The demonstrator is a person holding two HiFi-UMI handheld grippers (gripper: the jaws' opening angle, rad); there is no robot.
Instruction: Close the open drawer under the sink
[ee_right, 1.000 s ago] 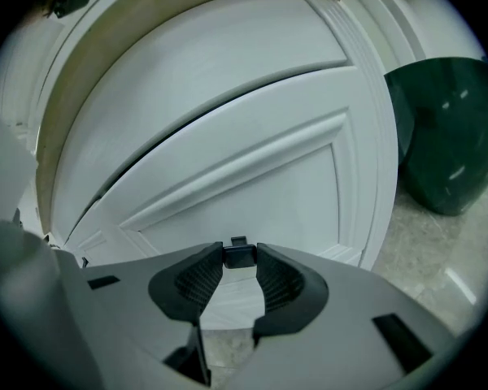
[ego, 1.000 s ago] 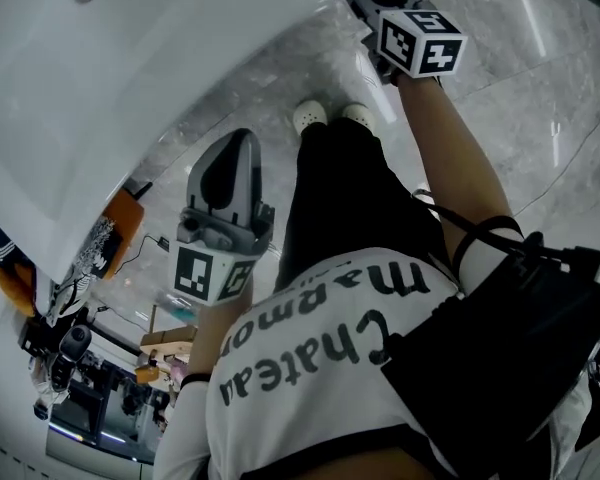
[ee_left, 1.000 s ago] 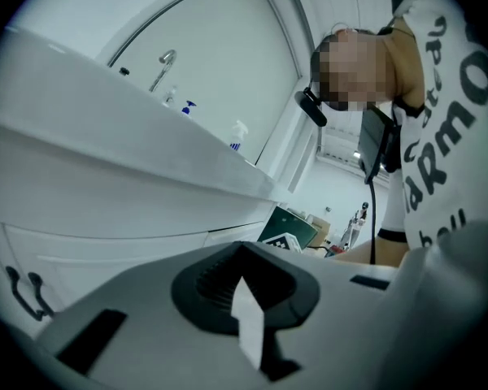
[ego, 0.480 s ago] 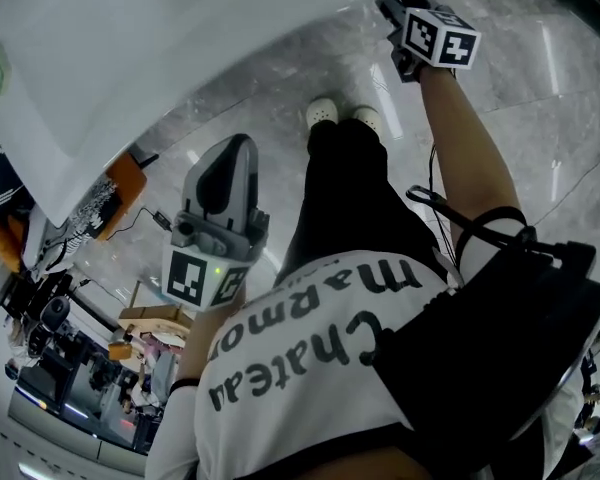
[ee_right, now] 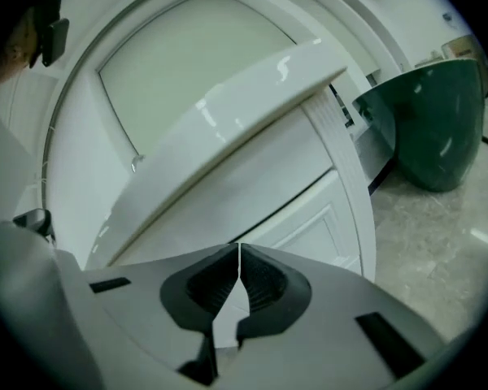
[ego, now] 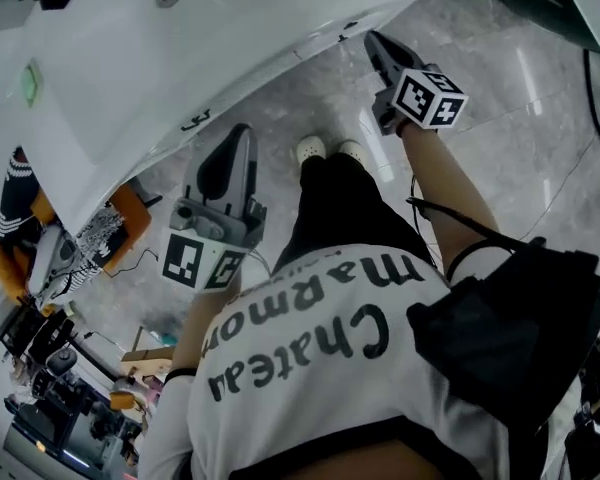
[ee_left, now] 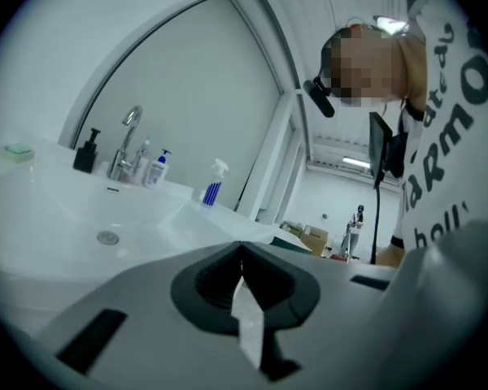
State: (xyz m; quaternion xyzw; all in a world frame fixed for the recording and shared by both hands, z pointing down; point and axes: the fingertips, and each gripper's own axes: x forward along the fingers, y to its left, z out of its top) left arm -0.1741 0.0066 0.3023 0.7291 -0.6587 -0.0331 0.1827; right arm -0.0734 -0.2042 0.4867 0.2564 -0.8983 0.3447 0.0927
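step: white panelled drawer front (ee_right: 307, 222) looked near shut | left claw (ee_left: 242, 249) pinched, empty | right claw (ee_right: 239, 250) was closing, empty | next: likely flat push to seat

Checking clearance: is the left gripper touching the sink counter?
Apart. Head view shows floor between the left gripper and the sink counter.

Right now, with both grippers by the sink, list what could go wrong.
The left gripper is close to the sink's front edge; a forward move could knock it.
The right gripper, jaws closing on nothing, points at the cabinet front; the dark seam across it may mean the drawer isn't shut.
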